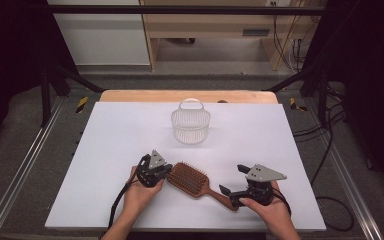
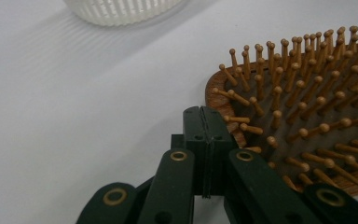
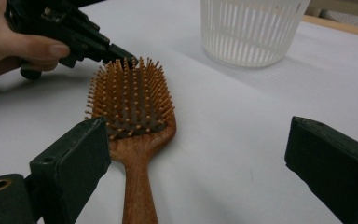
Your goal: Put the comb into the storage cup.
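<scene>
A wooden paddle hairbrush (image 1: 189,179) lies bristles up on the white table, its handle (image 1: 220,196) pointing toward the right hand. My left gripper (image 1: 168,172) is shut with nothing between its jaws, and its tip (image 2: 201,116) rests against the rim of the brush head (image 2: 307,116). My right gripper (image 1: 234,180) is open at the handle end. In the right gripper view the handle (image 3: 137,186) lies just inside the left jaw of my right gripper (image 3: 200,158), untouched. My left gripper (image 3: 123,57) shows there at the far end of the brush head (image 3: 130,98).
A white slatted plastic basket (image 1: 190,122) with a handle stands upright behind the brush, at the middle of the table; the basket (image 3: 251,30) also appears beyond the brush, and its base (image 2: 121,9) at top. The table's wooden edge (image 1: 130,96) runs along the back.
</scene>
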A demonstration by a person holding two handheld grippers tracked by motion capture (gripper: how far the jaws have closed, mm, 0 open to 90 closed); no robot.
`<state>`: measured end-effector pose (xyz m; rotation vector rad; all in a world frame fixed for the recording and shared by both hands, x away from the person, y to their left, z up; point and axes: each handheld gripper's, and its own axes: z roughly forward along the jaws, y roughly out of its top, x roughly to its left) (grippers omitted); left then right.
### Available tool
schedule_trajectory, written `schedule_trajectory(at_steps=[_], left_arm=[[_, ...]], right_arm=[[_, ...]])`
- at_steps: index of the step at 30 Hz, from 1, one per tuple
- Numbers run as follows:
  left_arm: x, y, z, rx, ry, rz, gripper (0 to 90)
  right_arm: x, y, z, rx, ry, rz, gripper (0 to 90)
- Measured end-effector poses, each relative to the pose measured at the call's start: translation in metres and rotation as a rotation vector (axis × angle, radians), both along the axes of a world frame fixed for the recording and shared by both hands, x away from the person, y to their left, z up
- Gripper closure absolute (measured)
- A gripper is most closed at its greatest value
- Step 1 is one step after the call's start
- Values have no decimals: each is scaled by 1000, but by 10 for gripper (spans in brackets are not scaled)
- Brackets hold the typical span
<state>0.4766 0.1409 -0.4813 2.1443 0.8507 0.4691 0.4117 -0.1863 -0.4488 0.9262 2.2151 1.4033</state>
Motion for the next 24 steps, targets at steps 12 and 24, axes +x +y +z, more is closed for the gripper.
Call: schedule_trajectory(at_steps=[12, 24], left_arm=[[-3, -5, 0, -2, -4, -22, 900], [-17, 38, 25, -120, -166, 93, 900]], right_arm=[[3, 10, 0, -71, 128, 18, 101], [8, 26, 8, -206, 219, 58, 99]])
